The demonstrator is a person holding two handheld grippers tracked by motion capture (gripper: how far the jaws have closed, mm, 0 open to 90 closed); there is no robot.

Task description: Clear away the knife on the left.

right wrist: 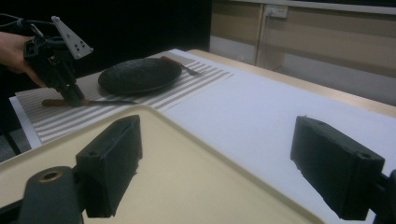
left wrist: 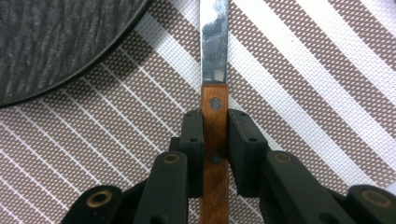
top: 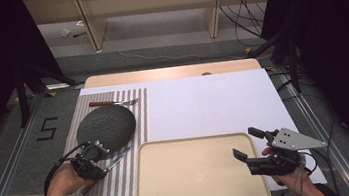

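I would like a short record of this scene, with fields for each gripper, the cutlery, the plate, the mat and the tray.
left gripper: jaws shut on the knife's wooden handle
knife: on the striped mat, beside the plate, blade pointing away from the gripper
right gripper: jaws open, holding nothing, above the tray's right edge
plate: dark, round, on the mat
fork: on the mat, beyond the plate
striped mat: left part of the table
tray: beige, nothing on it, near edge of the table

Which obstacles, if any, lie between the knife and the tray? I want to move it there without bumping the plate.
Nothing visible does. The left gripper is shut on the knife handle on the striped mat, beside the tray. The dark plate sits behind the knife, off that path.
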